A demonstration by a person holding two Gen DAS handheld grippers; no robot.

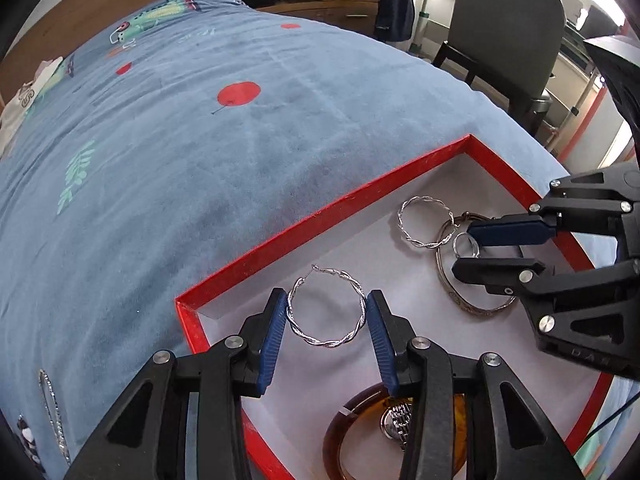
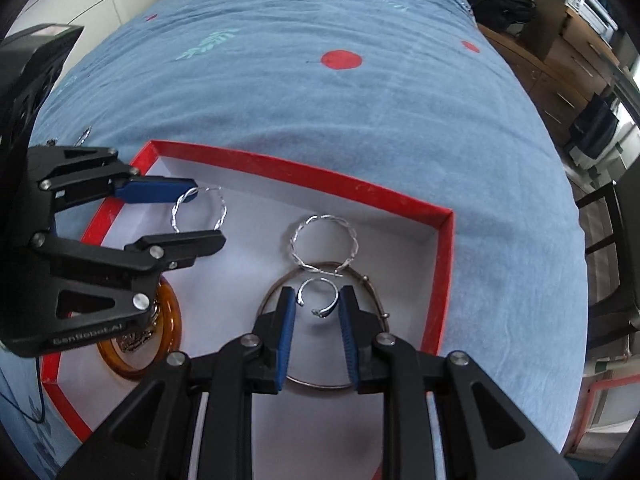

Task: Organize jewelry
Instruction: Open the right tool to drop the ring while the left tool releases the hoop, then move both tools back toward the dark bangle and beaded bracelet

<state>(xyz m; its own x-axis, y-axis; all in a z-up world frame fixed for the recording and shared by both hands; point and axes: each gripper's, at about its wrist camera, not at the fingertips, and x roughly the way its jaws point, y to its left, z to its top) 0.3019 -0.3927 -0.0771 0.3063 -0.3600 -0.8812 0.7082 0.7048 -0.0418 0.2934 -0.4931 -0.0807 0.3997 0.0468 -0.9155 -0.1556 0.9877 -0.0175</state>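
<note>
Both tools are working inside the red box (image 1: 320, 216), which is sitting on the blue bedspread (image 1: 180, 140).

Left tool (image 1: 326, 320) is straddling a twisted silver hoop earring (image 1: 326, 344), lying flat at the box's left end; blue pads are touching its sides, part open, so it's pinching the hoop or about to.

Right tool (image 2: 318, 312) is bracketing a small open silver ring (image 2: 318, 292), gap in the band facing the tool; pads are at its sides, narrow opening.

The ring is lying inside a thin metal bangle (image 2: 276, 292). The second twisted hoop (image 2: 324, 244) is just beyond, overlapping the bangle. An amber bangle (image 2: 172, 320) with a watch band is lying near the box's front-left.
</note>
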